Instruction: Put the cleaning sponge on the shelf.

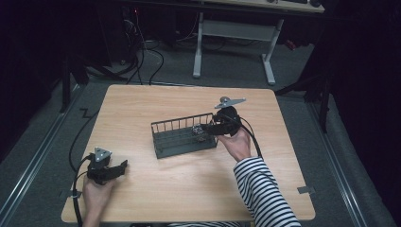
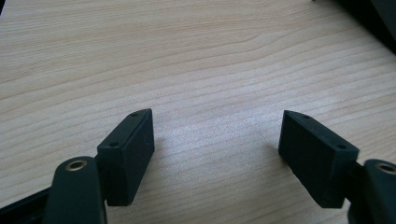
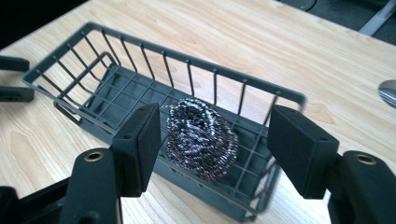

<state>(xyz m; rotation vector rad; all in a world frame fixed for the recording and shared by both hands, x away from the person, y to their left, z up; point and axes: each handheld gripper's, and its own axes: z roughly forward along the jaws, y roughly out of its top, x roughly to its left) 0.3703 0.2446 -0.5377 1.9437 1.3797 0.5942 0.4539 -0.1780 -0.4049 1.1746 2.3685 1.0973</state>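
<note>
Basket (image 1: 182, 137) — long axis left-right, scourer (image 3: 201, 138) inside.

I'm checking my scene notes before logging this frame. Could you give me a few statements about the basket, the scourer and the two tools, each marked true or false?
1. The steel scourer lies inside the wire basket. True.
2. The right tool is clamped shut on the scourer. False: its jaws stand open on either side of it.
3. The left tool is open over bare table. True.
4. The basket sits at the table's near left corner. False: it sits near the middle.
5. The left tool holds the basket's rim. False: it holds nothing.
</note>
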